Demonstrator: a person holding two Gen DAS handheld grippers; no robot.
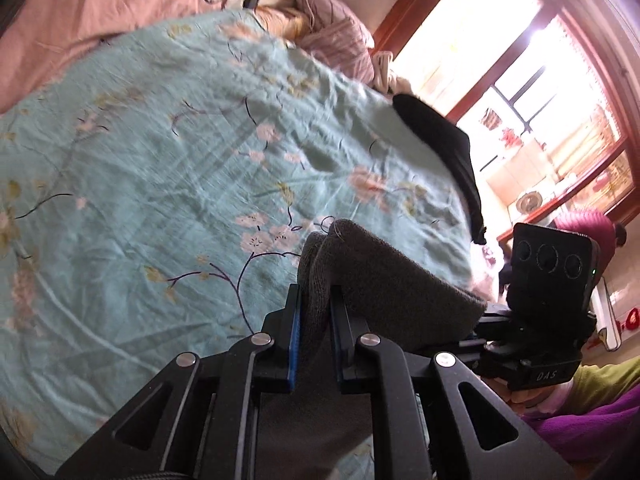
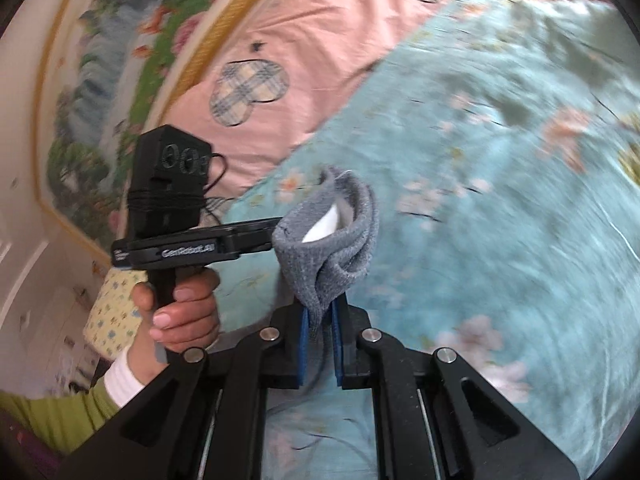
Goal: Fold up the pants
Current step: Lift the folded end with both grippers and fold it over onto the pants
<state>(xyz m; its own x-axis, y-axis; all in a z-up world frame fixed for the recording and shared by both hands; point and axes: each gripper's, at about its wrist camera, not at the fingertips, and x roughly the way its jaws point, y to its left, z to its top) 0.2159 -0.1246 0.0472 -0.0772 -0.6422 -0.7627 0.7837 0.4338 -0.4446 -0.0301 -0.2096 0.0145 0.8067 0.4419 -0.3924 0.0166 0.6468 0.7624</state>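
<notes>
1. Left gripper (image 1: pixel 315 312): jaws together, clamped on a bunched edge of the grey knit pants (image 1: pixel 372 280). The fabric stands up between the blue pads and drapes off to the right, above the bedspread.
2. Right gripper (image 2: pixel 320 320): jaws together on another bunch of the same pants (image 2: pixel 328 240). A white label or lining shows inside the fold.
3. Seen from the right wrist, the person's left hand (image 2: pixel 180 312) grips the other gripper's handle at left; white cuff, green sleeve.
4. Surface: bed with a teal floral bedspread (image 1: pixel 160 168), wrinkled. A pink sheet (image 2: pixel 320 52) with plaid heart patches lies at the far side.
5. A black garment (image 1: pixel 444 152) lies at the bedspread's right edge; a pile of striped pink bedding (image 1: pixel 340 28) sits at the far end.
6. Room: bright window with a red-brown wooden frame (image 1: pixel 532 92) at right; a large landscape picture (image 2: pixel 120 60) in a gold frame on the wall behind the bed.
</notes>
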